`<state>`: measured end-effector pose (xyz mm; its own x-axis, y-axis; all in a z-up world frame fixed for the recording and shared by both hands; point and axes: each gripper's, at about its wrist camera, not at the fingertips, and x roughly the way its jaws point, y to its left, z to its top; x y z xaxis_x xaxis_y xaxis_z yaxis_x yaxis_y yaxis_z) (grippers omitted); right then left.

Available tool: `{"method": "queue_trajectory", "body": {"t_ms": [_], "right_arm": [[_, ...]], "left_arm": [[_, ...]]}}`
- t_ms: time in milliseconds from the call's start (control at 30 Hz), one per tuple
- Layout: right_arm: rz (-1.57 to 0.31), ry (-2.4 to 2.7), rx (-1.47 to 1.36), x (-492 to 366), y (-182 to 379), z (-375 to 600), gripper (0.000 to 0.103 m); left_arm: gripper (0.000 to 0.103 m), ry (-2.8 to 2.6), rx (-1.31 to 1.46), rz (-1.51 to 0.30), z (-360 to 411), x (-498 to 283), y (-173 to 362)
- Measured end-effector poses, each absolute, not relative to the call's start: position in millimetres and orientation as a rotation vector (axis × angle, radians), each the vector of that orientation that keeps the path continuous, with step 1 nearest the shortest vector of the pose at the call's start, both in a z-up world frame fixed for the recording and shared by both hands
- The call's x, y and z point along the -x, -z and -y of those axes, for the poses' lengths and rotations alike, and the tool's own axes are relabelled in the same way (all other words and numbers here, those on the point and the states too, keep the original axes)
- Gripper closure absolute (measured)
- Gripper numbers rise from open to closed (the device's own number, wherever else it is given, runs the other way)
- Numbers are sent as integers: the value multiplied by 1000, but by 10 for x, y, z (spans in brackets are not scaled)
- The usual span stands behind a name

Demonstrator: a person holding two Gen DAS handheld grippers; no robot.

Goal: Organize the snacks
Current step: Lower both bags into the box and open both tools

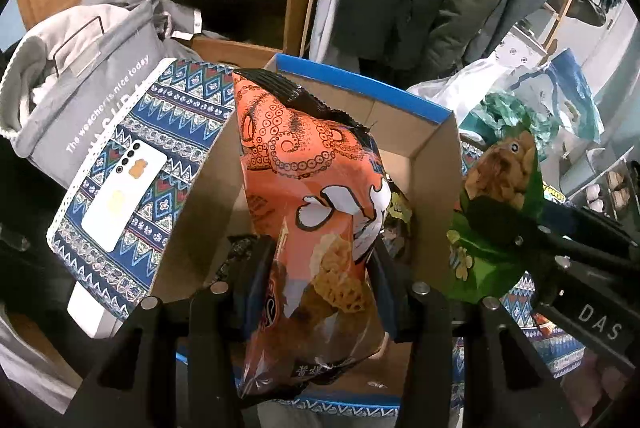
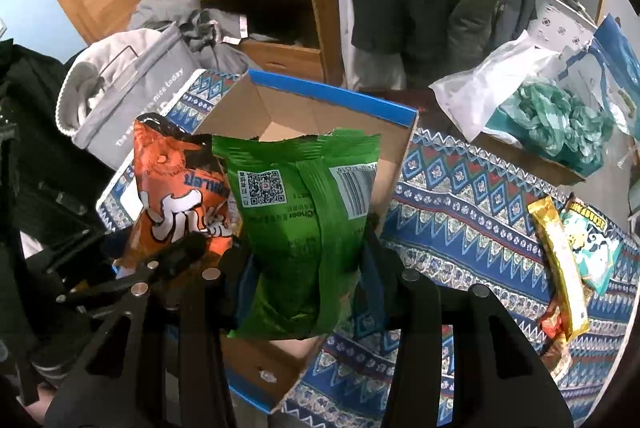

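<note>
Jaws of the left gripper [image 1: 320, 268] are part-closed, pinching one orange snack bag [image 1: 316, 195] over one open cardboard box [image 1: 436, 163] on the patterned counter [image 1: 160, 131]. Left wrist view: one white phone [image 1: 124, 195] lies left of the box; one grey fabric basket [image 1: 92, 95] stands beyond the phone. Right of the box, the right gripper [image 1: 496, 224] grips one green snack bag [image 1: 496, 228]. Box bottom mostly hidden behind the orange bag.

Right wrist view: right gripper [image 2: 304, 268] jaws are part-closed on the green snack bag [image 2: 304, 211], barcode side facing, above the box [image 2: 332, 99]. Orange bag [image 2: 180, 187] hangs just left. Right of the box, about three snack packets [image 2: 568, 260] lie on the counter, partly cut off; plastic bags [image 2: 520, 99] sit beyond.
</note>
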<state>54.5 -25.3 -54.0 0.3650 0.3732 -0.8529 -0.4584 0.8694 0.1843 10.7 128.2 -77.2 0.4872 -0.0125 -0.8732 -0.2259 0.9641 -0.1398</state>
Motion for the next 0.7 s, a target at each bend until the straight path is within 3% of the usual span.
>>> {"method": "queue_trajectory", "body": {"t_ms": [400, 500, 700], "right_arm": [[-1085, -590, 132, -534, 560, -40, 56], [-1111, -597, 145, -527, 623, -93, 55], [-1107, -552, 151, -541, 635, -51, 32]], "left_arm": [[55, -201, 254, -1025, -1456, -60, 714], [49, -251, 242, -1004, -1507, -40, 700], [40, -290, 250, -1000, -1580, -33, 673]]}}
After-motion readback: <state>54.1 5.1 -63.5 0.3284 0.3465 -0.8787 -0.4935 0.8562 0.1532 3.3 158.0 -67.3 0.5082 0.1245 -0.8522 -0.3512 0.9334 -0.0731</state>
